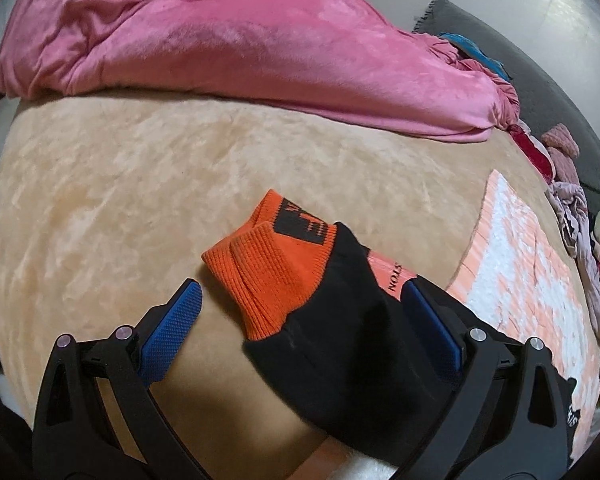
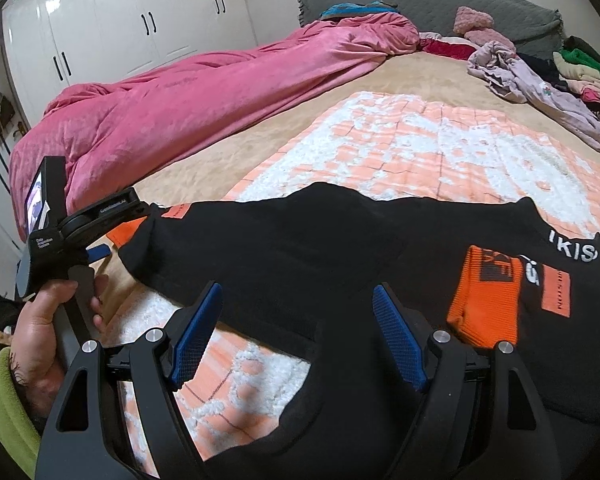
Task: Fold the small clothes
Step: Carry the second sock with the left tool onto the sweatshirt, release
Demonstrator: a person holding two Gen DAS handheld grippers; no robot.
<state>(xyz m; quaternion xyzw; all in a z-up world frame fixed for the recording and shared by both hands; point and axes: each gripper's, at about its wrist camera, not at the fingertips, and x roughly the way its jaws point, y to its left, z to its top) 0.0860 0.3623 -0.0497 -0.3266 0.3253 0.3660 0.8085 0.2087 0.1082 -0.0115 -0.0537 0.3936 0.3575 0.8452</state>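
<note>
Now, at nine o'clock in my right-wrist view, my left hand point(image 2: 46, 320) holds the left claw point(image 1: 296, 312), released, jaws wide. Between them, at the centre of its own view, lies one sleeve of the black sweatshirt point(image 2: 300, 248), its orange cuff point(image 1: 268, 276) pointing toward twelve o'clock on the tan bed cover point(image 1: 120, 200); whether the right-hand pad touches the cloth I cannot tell. The pink quilt point(image 2: 188, 100) runs from nine toward twelve. At six o'clock my right claw point(image 2: 298, 332) is likewise released, hanging over the sweatshirt's body on the peach-and-white blanket point(image 2: 420, 140); the other cuff is folded onto the chest at three o'clock. I judge the sleeve fold half done: next the left claw should clench near that cuff and carry the sleeve across, keeping it flat.
</note>
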